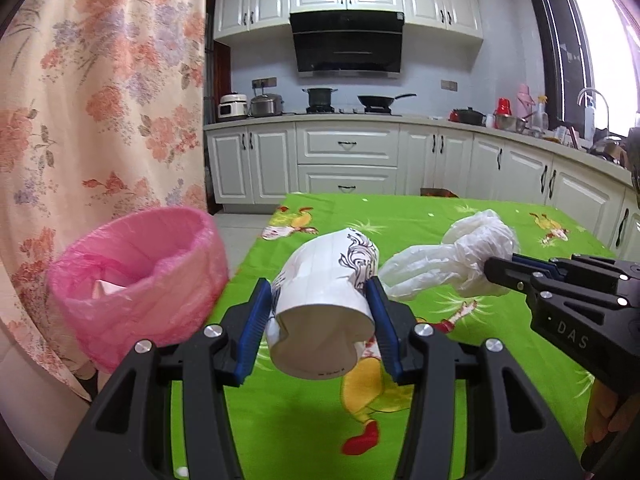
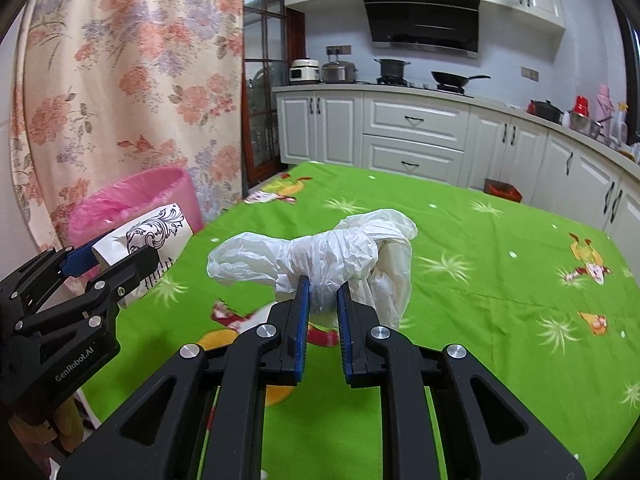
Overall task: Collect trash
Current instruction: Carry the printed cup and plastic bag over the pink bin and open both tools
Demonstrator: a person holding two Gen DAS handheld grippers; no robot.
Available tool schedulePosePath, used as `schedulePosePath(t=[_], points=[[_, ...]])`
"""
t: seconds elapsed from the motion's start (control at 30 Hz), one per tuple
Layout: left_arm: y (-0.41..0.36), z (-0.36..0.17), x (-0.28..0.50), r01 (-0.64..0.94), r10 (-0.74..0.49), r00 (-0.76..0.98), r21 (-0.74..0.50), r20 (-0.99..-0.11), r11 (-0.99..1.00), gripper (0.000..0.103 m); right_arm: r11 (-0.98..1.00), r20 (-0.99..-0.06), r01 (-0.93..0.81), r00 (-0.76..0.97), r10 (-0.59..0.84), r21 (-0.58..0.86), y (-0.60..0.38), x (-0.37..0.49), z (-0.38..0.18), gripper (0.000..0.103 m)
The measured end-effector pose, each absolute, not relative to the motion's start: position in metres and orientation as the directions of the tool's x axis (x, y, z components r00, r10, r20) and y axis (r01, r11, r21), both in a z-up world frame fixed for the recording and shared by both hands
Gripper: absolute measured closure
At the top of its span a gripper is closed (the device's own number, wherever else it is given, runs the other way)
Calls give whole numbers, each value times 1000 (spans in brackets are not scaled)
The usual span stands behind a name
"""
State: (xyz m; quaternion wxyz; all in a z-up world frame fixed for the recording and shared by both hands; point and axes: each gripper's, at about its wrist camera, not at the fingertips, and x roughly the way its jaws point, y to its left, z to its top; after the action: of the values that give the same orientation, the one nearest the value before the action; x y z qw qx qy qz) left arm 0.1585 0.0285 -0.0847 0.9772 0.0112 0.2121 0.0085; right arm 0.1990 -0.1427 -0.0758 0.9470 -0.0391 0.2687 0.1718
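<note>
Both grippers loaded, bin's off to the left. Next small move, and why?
Probably carry the left gripper a bit further left until the paper cup hangs over the pink-lined trash bin, then open. The cup is clamped between its fingers, above the table's green cloth and right of the bin's rim. The right gripper, shut on the crumpled plastic bag, sits farther away.

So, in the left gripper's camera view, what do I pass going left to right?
Floral curtain → pink bin → paper cup held in the left gripper → crumpled plastic bag → right gripper.
</note>
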Motion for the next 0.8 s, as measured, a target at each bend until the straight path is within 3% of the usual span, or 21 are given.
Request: schedulePosePath(t=[0.8], points=[[181, -23, 154, -283, 263, 894, -2, -362, 959, 55, 753, -474, -657, 659, 584, 15, 10, 238, -19, 89]])
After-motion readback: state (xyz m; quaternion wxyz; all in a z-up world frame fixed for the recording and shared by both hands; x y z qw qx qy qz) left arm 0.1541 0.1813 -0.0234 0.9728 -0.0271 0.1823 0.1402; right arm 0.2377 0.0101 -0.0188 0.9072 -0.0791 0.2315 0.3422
